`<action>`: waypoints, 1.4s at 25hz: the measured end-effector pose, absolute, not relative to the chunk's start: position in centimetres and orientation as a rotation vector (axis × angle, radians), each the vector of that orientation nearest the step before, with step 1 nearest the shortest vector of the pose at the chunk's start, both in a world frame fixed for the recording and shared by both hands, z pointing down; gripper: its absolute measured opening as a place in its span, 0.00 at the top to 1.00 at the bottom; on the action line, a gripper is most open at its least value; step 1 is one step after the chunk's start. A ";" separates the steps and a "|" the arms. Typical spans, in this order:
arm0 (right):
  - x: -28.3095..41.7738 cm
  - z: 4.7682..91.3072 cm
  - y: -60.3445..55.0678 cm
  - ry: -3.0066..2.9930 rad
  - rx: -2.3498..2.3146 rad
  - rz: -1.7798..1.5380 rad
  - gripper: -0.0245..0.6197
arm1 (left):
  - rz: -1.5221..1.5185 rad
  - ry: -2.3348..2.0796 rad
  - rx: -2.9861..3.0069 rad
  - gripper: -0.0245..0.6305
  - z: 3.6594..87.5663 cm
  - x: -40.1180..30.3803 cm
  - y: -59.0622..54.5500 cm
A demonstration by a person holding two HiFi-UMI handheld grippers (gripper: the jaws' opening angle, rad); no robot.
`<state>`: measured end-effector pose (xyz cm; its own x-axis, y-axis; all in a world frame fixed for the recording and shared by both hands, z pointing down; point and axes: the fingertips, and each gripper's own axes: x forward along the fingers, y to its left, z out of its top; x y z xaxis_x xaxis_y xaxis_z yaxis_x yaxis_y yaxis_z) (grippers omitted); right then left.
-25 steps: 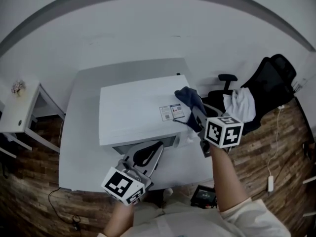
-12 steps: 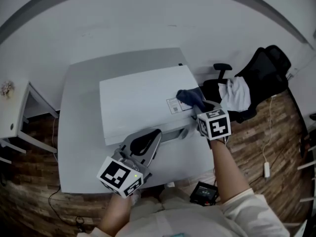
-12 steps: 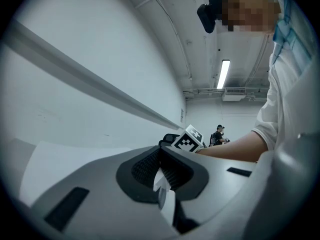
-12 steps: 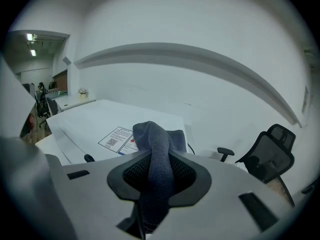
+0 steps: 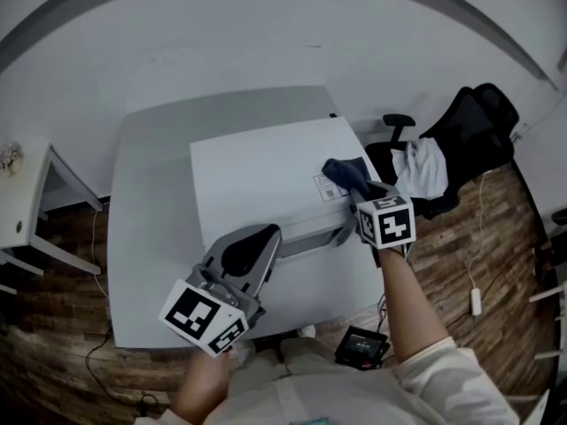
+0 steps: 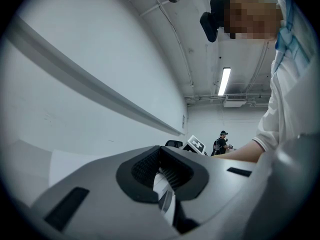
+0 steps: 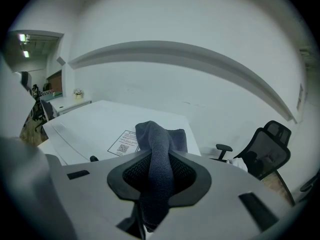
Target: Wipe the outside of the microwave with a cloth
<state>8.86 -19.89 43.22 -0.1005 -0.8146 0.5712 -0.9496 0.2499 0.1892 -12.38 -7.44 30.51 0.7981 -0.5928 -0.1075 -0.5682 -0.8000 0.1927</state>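
Right tongs (image 5: 359,195), tilted down on an outstretched forearm, clamp a dark cloth (image 5: 345,173). Its length runs forward out of them onto the microwave's (image 5: 257,180) top right corner, beside a label (image 5: 330,187). Left tongs (image 5: 251,248), closed and empty, point level at its front, over the worktop (image 5: 146,202).

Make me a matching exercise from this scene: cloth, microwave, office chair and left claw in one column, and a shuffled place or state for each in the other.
Column one:
1 cloth
2 microwave
3 office chair
4 left claw

Column two:
A shut, holding nothing
B white, standing on the table
C gripped in the right claw
D black, with a white garment draped on it

Pairs: 1-C; 2-B; 3-D; 4-A
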 end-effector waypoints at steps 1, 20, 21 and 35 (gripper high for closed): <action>8.4 43.2 -19.9 -1.947 1.602 0.305 0.81 | -0.247 -0.932 2.830 0.96 30.5 -12.9 -7.5; -6.9 43.4 -17.7 -2.091 1.384 0.224 0.81 | -0.252 -1.047 2.772 0.96 31.8 -19.2 -7.0; -7.6 43.5 -17.4 -2.100 1.366 0.219 0.81 | -0.249 -1.052 2.767 0.96 32.0 -19.5 -6.8; -17.0 44.0 -15.2 -2.230 1.105 0.192 0.81 | -0.242 -1.141 2.721 0.96 33.4 -22.5 -7.6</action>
<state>-17.00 -15.19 44.02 -0.4463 -0.6654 0.5984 -0.7577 0.6368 0.1429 -22.47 -7.61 33.36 0.6920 -0.7175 -0.0798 -0.6881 -0.6890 0.2276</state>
